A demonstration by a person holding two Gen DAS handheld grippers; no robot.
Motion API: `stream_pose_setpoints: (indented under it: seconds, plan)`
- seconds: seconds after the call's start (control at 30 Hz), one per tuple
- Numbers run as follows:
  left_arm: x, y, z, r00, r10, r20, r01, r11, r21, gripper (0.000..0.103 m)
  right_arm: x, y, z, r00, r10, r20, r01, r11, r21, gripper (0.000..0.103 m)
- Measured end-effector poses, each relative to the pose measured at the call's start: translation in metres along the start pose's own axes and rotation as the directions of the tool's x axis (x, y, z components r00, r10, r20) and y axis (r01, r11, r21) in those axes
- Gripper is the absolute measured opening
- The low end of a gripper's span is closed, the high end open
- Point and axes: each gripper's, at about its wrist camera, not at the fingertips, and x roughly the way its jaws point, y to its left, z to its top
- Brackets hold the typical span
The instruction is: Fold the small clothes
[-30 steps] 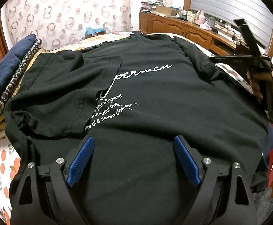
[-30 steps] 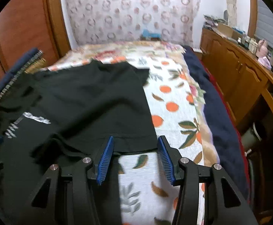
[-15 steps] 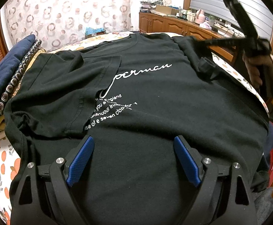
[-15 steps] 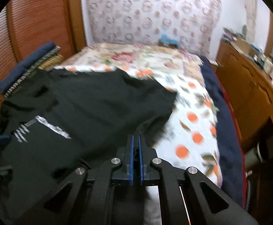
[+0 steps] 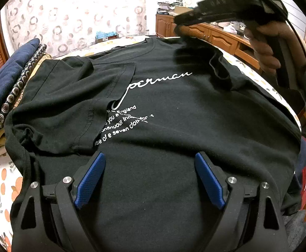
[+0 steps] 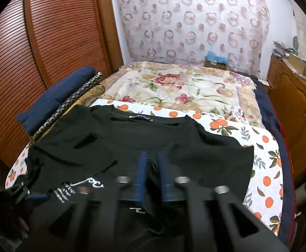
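Over the shirt [image 5: 174,147], my right gripper [image 6: 151,176] has released the folded sleeve [image 5: 220,71], jaws opening; left gripper [image 5: 150,180] stays spread.

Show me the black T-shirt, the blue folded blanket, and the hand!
black T-shirt [image 5: 174,147], left wrist view, plain chest cloth below the print.
blue folded blanket [image 6: 54,96], right wrist view, its top face.
hand [image 5: 266,48], left wrist view, knuckles around the handle.

Bed [image 6: 258,147] with black tee [image 6: 153,138] spread on it.
Orange-print sheet under the tee; floral quilt [image 6: 184,88] at 12 o'clock, folded clothes [image 6: 58,98] stacked at 10.
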Motion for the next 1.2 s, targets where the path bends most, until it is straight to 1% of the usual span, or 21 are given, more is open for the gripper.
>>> stream_pose_setpoints:
  seconds: [0.03,0.17,0.27,0.33,0.47,0.6,0.67,0.73,0.77,0.83,0.9,1.0,1.03,1.13,1.17,1.2]
  plan:
    - [0.000,0.000,0.000,1.000,0.000,0.000,0.000,1.000,0.000,0.088,0.002,-0.003,0.000,1.000,-0.005,0.001,0.005,1.000,0.001,0.044]
    - [0.000,0.000,0.000,1.000,0.000,0.000,0.000,1.000,-0.001,0.088,-0.007,-0.007,-0.009,1.000,-0.027,0.012,0.027,0.999,-0.018,0.049]
    - [0.000,0.000,0.000,1.000,0.000,0.001,0.000,1.000,-0.002,0.088,-0.008,-0.008,-0.019,0.999,-0.054,0.009,0.054,0.998,-0.027,0.050]
    - [-0.001,0.002,0.000,1.000,-0.005,0.003,0.005,1.000,-0.008,0.088,-0.010,-0.012,-0.026,0.997,-0.078,-0.008,0.078,0.996,-0.033,0.051]
    - [-0.002,0.008,0.001,1.000,-0.020,0.013,0.020,0.999,-0.038,0.088,0.001,-0.024,-0.044,0.992,-0.113,-0.064,0.111,0.993,-0.033,0.053]
    - [-0.009,0.016,0.005,0.998,-0.020,0.052,0.022,0.999,-0.049,0.088,0.018,-0.030,-0.054,0.984,-0.138,-0.108,0.136,0.990,-0.023,0.054]
    - [-0.014,0.023,0.012,0.997,0.014,0.073,-0.011,0.999,-0.036,0.088,0.025,-0.030,-0.055,0.980,-0.151,-0.130,0.149,0.989,-0.025,0.054]
    - [-0.019,0.033,0.024,0.994,0.048,0.095,-0.046,0.998,-0.031,0.088,0.028,-0.028,-0.055,0.979,-0.156,-0.135,0.154,0.988,-0.025,0.056]
    - [-0.021,0.038,0.029,0.993,0.054,0.103,-0.051,0.998,-0.032,0.088,0.027,-0.028,-0.054,0.979,-0.156,-0.129,0.155,0.988,-0.023,0.059]
    - [-0.024,0.052,0.042,0.990,0.062,0.123,-0.058,0.998,-0.037,0.088,0.024,-0.028,-0.056,0.983,-0.143,-0.119,0.142,0.990,-0.015,0.060]
    - [-0.021,0.066,0.053,0.990,0.076,0.121,-0.071,0.997,-0.040,0.088,0.023,-0.029,-0.055,0.986,-0.120,-0.112,0.119,0.993,-0.010,0.066]
    - [-0.014,0.084,0.070,0.988,0.116,0.104,-0.112,0.993,-0.038,0.088,0.024,-0.025,-0.055,0.986,-0.126,-0.112,0.124,0.992,-0.022,0.067]
    - [-0.011,0.092,0.078,0.987,0.125,0.099,-0.121,0.992,-0.039,0.088,0.020,-0.025,-0.059,0.986,-0.129,-0.109,0.127,0.992,-0.025,0.067]
    - [-0.008,0.111,0.093,0.988,0.121,0.091,-0.117,0.992,-0.054,0.088,0.015,-0.025,-0.062,0.989,-0.120,-0.090,0.118,0.993,-0.030,0.067]
    - [-0.006,0.115,0.098,0.989,0.119,0.090,-0.114,0.992,-0.056,0.086,0.010,-0.025,-0.061,0.992,-0.102,-0.071,0.100,0.995,-0.025,0.067]
    - [-0.005,0.119,0.101,0.989,0.118,0.087,-0.113,0.992,-0.056,0.082,0.006,-0.027,-0.059,0.995,-0.082,-0.057,0.081,0.997,-0.018,0.067]
